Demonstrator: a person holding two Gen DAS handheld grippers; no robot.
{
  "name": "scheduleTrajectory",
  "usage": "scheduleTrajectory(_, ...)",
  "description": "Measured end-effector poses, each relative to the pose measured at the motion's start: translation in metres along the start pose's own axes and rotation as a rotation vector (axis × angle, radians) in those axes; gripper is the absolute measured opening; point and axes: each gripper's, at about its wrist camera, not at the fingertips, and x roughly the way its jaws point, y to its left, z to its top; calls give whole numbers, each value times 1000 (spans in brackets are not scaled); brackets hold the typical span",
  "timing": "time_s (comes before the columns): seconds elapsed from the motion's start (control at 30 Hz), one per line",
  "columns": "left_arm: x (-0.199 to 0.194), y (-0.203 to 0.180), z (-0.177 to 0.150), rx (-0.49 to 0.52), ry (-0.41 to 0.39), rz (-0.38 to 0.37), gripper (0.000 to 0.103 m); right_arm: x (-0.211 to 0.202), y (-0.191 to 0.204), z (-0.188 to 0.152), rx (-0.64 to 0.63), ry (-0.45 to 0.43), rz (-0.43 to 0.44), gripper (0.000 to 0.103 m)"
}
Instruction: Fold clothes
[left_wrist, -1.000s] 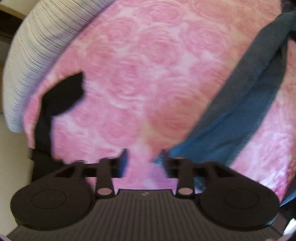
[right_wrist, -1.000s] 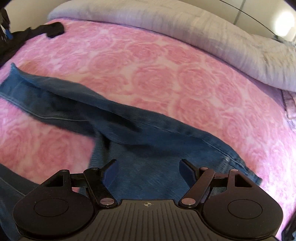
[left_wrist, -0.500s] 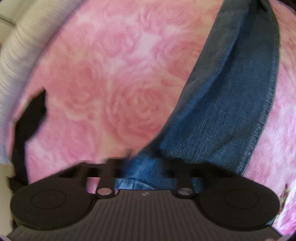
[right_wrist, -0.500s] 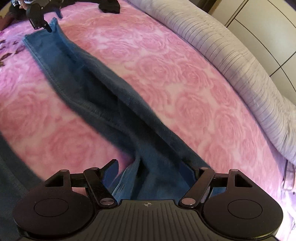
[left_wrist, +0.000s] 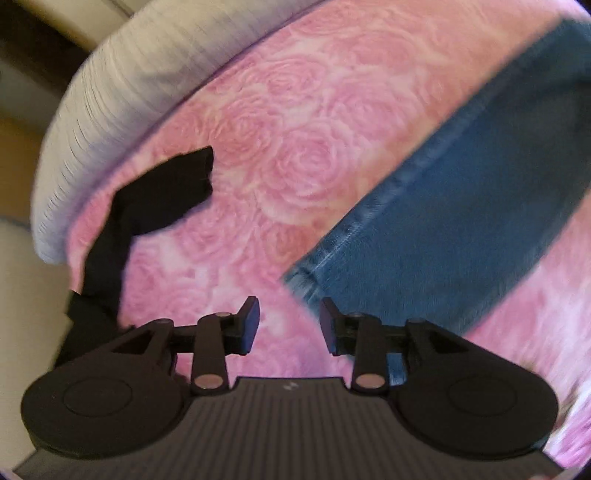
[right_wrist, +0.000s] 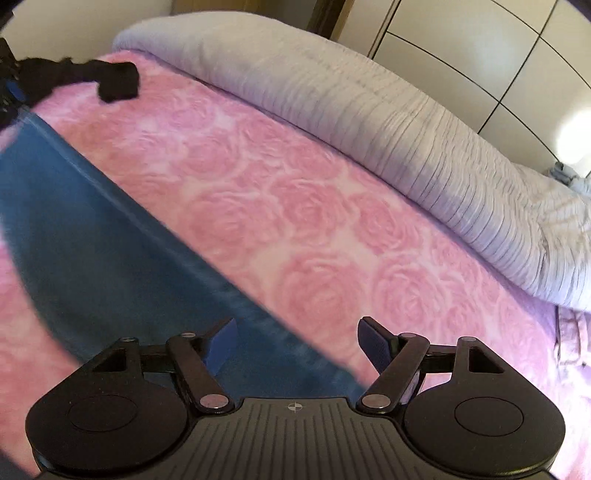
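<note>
Jeans (left_wrist: 461, 221): flat on the pink rose blanket (left_wrist: 295, 129).
Left tongs (left_wrist: 289, 325): apart, empty, at the hem.
Right tongs (right_wrist: 297, 345): apart, empty, over denim.

- The bed (right_wrist: 303, 206) is covered by a pink blanket (left_wrist: 295, 173) with a pattern of large roses; the blanket fills most of both wrist views.
- A grey-white ribbed duvet (right_wrist: 388, 122) lies bunched in a long roll along the far edge of the bed, touching the blanket's border.
- Blue jeans (left_wrist: 461, 221) lie flat on the blanket as a long diagonal band, one stitched side seam showing and the hemmed leg end towards the left wrist camera.
- A black garment (left_wrist: 155, 199) lies crumpled on the blanket near the duvet, apart from the jeans, and hangs over the bed's edge.
</note>
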Motion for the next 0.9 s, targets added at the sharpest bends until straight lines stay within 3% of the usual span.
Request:
scheduleTrajectory(0.07, -7, -26, -19, 102, -48, -12, 32, -13, 21, -17, -27, 27, 41, 76)
scheduleTrajectory(0.2, 3, -91, -52, 417, -78, -48, 38, -8, 69, -59, -155, 155, 98, 76)
scheduleTrajectory(0.27, 20, -115, -63, 559, -71, -3, 38, 0, 89, -71, -252, 192, 89, 75)
scheduleTrajectory(0.33, 32, -121, -67, 619, -65, 45, 37, 9, 101, -78, -337, 216, 56, 74)
scheduleTrajectory(0.37, 37, -120, -68, 630, -63, 61, 37, 14, 105, -80, -372, 225, 35, 63)
scheduleTrajectory(0.4, 41, -119, -68, 641, -61, 78, 30, 18, 108, -82, -404, 234, 8, 46)
scheduleTrajectory(0.43, 46, -117, -68, 653, -59, 94, 19, 23, 110, -83, -440, 245, -22, 38)
scheduleTrajectory(0.47, 50, -116, -69, 664, -58, 111, 8, 27, 111, -85, -467, 256, -44, 16)
scheduleTrajectory(0.5, 54, -115, -69, 675, -56, 127, 7, 30, 110, -87, -472, 265, -49, 2)
scheduleTrajectory(0.63, 47, -85, -70, 587, -49, 223, 6, 17, 129, -83, -492, 250, -16, 2)
scheduleTrajectory(0.73, 50, -73, -76, 570, -10, 203, 7, 16, 151, -92, -519, 246, 12, 3)
scheduleTrajectory(0.8, 57, -82, -80, 638, 25, 178, 9, 20, 155, -96, -488, 256, 22, 18)
scheduleTrajectory(0.83, 60, -85, -80, 654, 48, 174, 11, 21, 153, -96, -459, 259, 28, 20)
scheduleTrajectory(0.9, 62, -84, -75, 627, 87, 178, 18, 11, 142, -92, -388, 246, 57, 36)
